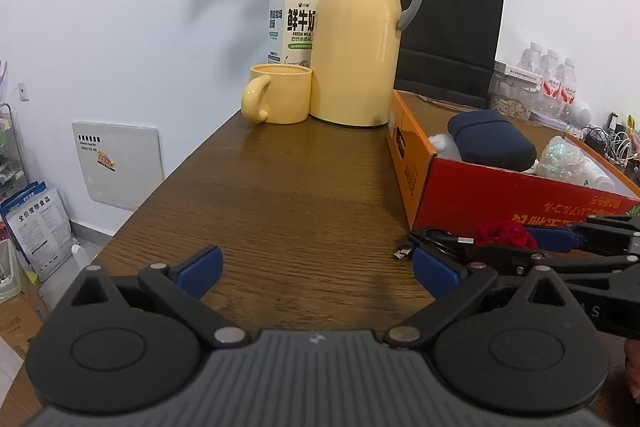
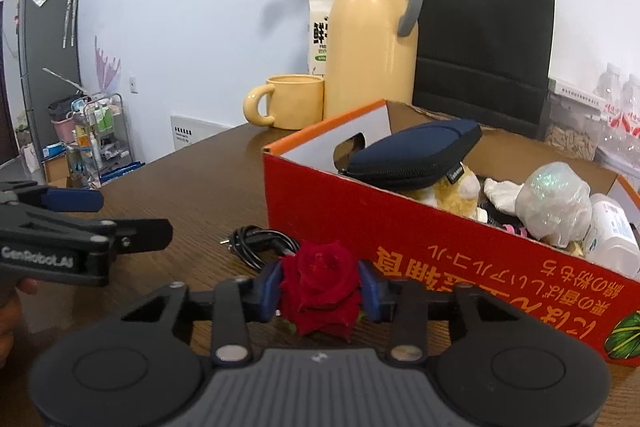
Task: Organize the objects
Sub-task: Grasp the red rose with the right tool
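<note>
The right gripper (image 2: 320,285) pinches the soft, light red rose (image 2: 320,283) across its crushable bloom, while the left gripper (image 1: 316,265) gapes empty

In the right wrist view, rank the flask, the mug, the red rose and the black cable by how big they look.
1. Flask, tallest and broadest.
2. Mug and red rose: they look alike, and the rose is far nearer the camera, so I won't rank them.
3. Black cable, smallest.
</note>
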`<state>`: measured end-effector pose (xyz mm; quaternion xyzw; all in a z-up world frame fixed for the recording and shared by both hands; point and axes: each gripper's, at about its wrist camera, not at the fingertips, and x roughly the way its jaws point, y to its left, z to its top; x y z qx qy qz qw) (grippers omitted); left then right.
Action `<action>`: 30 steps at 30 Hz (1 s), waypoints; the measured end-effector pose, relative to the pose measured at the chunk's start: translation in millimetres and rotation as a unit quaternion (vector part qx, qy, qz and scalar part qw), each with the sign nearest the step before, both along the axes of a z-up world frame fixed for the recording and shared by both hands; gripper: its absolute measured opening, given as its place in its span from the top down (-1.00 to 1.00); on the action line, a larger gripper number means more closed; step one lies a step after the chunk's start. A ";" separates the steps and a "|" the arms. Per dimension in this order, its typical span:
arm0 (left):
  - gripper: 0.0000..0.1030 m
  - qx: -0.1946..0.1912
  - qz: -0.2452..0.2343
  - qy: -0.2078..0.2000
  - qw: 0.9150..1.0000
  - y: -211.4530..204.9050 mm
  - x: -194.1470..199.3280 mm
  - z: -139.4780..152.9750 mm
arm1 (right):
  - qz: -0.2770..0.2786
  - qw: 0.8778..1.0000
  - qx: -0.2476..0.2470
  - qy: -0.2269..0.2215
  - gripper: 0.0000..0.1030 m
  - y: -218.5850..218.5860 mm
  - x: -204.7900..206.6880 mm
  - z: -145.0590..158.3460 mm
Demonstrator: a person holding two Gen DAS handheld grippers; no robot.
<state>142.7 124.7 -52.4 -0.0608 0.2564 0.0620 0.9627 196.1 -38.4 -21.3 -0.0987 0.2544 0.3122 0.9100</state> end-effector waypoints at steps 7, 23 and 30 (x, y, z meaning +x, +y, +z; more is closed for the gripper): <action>-1.00 0.015 -0.001 0.004 1.000 -7.4 3.6 2.6 | 0.005 0.999 -0.002 -0.036 0.38 -8.5 -16.2 5.2; -1.00 0.062 -0.069 0.049 0.995 -78.1 51.7 2.6 | -0.071 0.995 0.037 -0.067 0.38 -83.0 -23.0 13.9; -1.00 0.078 -0.055 0.061 0.994 -88.5 69.0 -2.8 | -0.095 0.992 0.048 -0.073 0.38 -106.7 -23.0 16.5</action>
